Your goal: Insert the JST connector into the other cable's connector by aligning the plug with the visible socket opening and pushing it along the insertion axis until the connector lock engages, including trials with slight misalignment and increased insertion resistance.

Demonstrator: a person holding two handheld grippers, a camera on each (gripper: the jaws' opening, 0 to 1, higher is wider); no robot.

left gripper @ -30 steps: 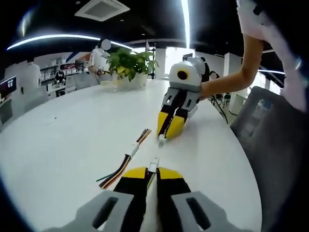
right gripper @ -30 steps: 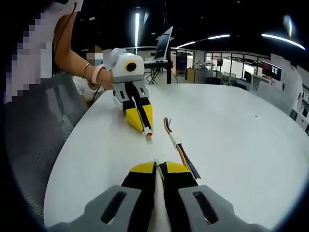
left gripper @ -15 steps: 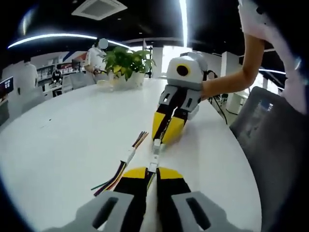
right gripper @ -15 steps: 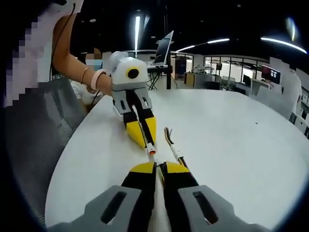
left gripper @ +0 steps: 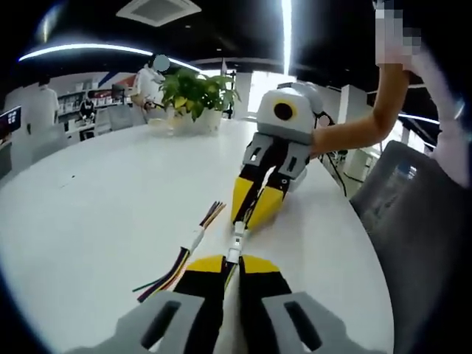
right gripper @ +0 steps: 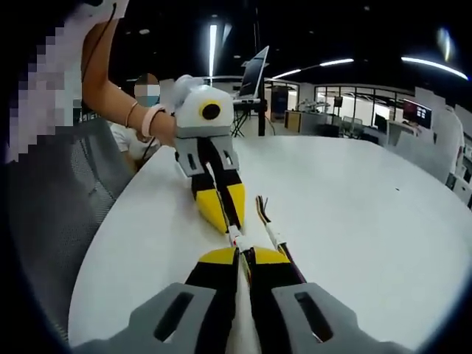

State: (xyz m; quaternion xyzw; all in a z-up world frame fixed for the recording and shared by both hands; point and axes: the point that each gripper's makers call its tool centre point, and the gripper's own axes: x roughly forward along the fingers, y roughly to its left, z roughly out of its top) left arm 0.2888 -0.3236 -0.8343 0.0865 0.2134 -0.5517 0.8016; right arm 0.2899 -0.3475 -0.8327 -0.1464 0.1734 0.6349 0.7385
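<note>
My left gripper [left gripper: 231,259] is shut on a small white JST connector [left gripper: 233,254] that sticks out past its yellow tips. Facing it, my right gripper [left gripper: 246,218] holds the other white connector [left gripper: 239,234], jaws shut. The two connectors meet end to end just above the white table [left gripper: 103,199]; I cannot tell whether they are locked. In the right gripper view, my right gripper [right gripper: 240,254] sits at the bottom and the left gripper [right gripper: 228,222] points down at it, the joined connectors [right gripper: 235,239] between them.
A spare cable [left gripper: 181,258] with coloured wires and a white plug lies left of the jaws, also the spare cable [right gripper: 269,225]. A potted plant [left gripper: 195,96] stands at the far edge. A grey chair [left gripper: 413,221] borders the table's right rim. A person's forearm [right gripper: 110,88] holds the left gripper.
The two grippers have come together along their line. The gap between the two connectors, open a second ago, has closed, and they now touch.
</note>
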